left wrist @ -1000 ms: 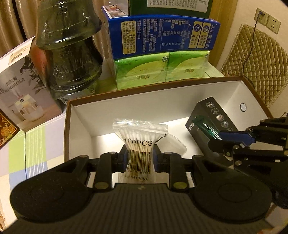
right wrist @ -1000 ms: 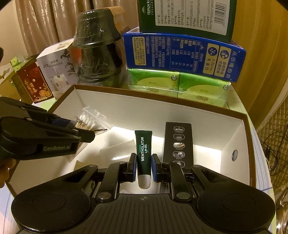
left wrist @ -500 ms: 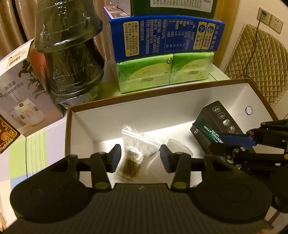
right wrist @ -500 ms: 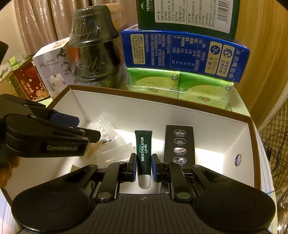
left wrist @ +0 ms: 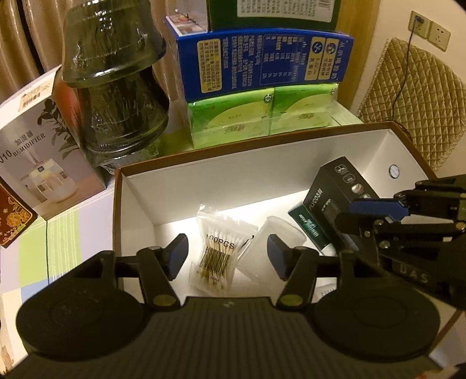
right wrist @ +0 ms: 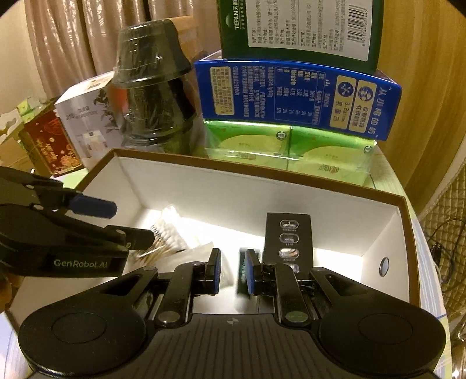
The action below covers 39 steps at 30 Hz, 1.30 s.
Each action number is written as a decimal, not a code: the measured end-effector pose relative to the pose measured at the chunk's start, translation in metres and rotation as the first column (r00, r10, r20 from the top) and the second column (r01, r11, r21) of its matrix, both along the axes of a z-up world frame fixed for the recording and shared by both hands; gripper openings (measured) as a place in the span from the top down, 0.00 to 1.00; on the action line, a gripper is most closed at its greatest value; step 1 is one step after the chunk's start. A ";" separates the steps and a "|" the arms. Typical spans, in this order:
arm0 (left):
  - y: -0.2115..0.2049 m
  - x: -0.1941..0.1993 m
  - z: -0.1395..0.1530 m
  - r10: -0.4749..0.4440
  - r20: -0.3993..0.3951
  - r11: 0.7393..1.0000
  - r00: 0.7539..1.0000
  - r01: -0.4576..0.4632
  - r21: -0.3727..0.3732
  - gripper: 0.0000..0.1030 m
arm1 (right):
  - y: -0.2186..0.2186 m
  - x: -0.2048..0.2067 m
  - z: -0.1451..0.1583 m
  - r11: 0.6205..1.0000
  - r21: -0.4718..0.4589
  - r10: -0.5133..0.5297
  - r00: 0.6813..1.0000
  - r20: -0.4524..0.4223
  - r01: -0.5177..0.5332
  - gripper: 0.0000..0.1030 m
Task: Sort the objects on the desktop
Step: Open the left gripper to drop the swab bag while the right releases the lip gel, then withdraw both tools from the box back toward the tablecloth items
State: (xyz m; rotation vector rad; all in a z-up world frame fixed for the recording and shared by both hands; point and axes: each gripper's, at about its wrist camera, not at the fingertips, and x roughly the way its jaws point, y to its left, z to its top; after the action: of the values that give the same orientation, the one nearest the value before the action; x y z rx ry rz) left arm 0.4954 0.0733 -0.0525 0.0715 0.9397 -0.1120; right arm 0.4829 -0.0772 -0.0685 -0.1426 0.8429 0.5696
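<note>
Where the pastel checked tablecloth (left wrist: 55, 233) shows, it runs left of the open white cardboard box with a brown rim (left wrist: 233, 177), and beige curtains (right wrist: 72, 43) hang behind. A wall socket (left wrist: 431, 27) and a quilted tan cover (left wrist: 413, 96) lie beyond the box's right end. Behind the box rise green tissue packs (left wrist: 262, 113) under a blue carton (left wrist: 262, 58), two shrink-wrapped dark bowls (left wrist: 116, 81) and a white humidifier carton (left wrist: 38, 151).

Inside the box, a clear zip bag of cotton swabs (left wrist: 218, 250) rests on the floor beside a clear plastic case (left wrist: 273, 242); to its right lie a dark green lip-gel tube (left wrist: 311, 227) and a black printed packet (left wrist: 337, 186). The left gripper (left wrist: 227, 253) hangs spread wide above the swab bag, touching nothing. The right gripper (right wrist: 232, 269) is parted too, its blue pads (right wrist: 216, 272) clear of the tube (right wrist: 241, 263) below.
</note>
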 end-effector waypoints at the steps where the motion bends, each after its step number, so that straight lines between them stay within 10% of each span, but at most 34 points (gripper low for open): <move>1: 0.000 -0.003 0.001 -0.003 0.003 1.000 1.000 0.003 0.002 0.43 | -0.003 -0.003 0.002 1.000 0.009 0.003 1.000 -0.003 -0.003 0.78; 4: 0.000 -0.013 0.005 -0.008 0.008 1.000 1.000 0.008 0.001 0.39 | -0.011 -0.013 0.010 0.999 0.043 0.001 1.000 0.008 -0.001 0.46; 16: 0.005 -0.055 0.029 0.037 0.028 0.999 0.999 -0.036 -0.017 0.22 | -0.032 -0.056 0.035 0.994 0.101 -0.033 0.999 0.015 0.032 0.11; 39: -0.011 -0.167 0.070 0.096 0.065 0.994 0.993 -0.093 -0.056 0.14 | -0.071 -0.148 0.062 0.985 0.143 -0.092 0.996 -0.005 0.091 0.02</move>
State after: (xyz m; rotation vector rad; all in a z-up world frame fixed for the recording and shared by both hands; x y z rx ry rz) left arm 0.3288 0.0627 0.0174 -0.0185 0.8703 -0.0466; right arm 0.3352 -0.1481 -0.0067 0.0270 0.7998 0.5417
